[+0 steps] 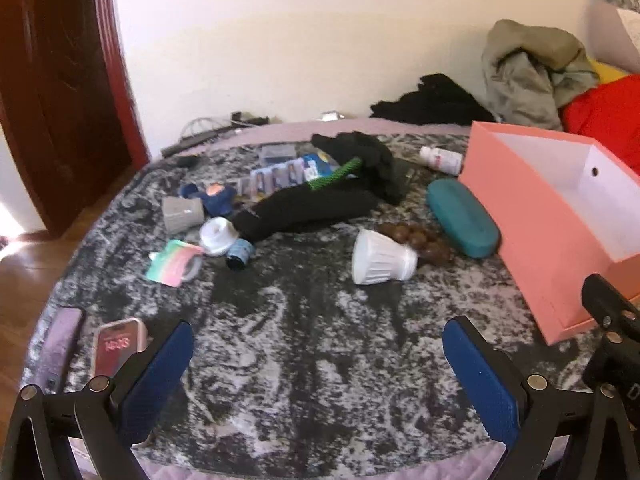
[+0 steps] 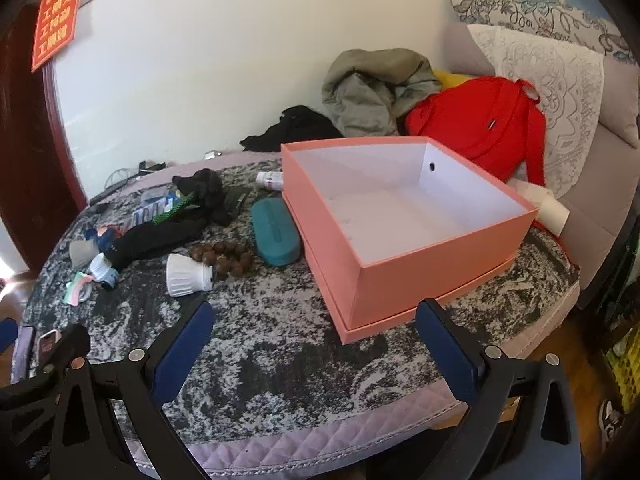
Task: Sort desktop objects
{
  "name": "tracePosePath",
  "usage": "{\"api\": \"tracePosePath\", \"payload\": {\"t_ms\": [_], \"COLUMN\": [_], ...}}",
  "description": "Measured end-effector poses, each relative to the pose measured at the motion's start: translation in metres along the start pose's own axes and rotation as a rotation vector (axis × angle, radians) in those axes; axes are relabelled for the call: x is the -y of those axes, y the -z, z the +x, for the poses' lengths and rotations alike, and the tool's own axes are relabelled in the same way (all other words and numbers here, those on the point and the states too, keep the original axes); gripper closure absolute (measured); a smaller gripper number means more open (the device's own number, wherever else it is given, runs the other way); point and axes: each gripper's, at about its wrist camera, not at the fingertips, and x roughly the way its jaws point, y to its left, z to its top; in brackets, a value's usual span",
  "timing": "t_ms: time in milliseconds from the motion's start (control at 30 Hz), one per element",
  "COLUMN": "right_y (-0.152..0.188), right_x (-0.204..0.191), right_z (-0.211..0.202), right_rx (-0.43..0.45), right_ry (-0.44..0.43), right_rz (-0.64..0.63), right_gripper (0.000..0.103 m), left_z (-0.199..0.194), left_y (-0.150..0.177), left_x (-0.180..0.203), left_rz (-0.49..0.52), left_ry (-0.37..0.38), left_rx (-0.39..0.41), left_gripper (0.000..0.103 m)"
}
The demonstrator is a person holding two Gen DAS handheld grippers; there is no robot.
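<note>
Both your grippers, left [image 1: 318, 364] and right [image 2: 314, 344], hang wide open over the grey bedspread [image 2: 280, 360], holding nothing.
Pink box [image 2: 404, 280] sits at right, open side up; just left of it the teal case [image 2: 275, 230] points away from you; the white bulb [image 2: 188, 276] lies with its base toward the box.

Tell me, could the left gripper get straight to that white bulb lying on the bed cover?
Probably yes. The left gripper is open and empty, and only bare patterned cover lies between it and the white bulb. The brown beads touch the bulb's far side, so they might get nudged.
</note>
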Motion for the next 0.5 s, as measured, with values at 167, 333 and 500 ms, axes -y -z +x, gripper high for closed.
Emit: {"api": "tracePosePath", "payload": {"t_ms": [167, 333, 500], "right_y": [0.0, 0.001, 0.001], "right_x": [0.001, 0.001, 0.001], "right_z": [-0.001, -0.002, -0.002], "right_rx": [0.0, -0.001, -0.004], "right_ry": [0.002, 0.005, 0.004], "right_rz": [-0.005, -0.011, -0.016], "right_gripper": [0.0, 0.0, 0.0], "left_z": [0.002, -0.003, -0.004], "left_y": [-0.002, -0.002, 0.0], "left_x": [-0.012, 0.003, 0.005], "left_rz": [-0.013, 0.02, 0.03], "left_ry": [0.03, -0.016, -0.031], "left_rx": [0.029, 0.037, 0.042], "left_gripper": [0.0, 0.0, 0.0]}}
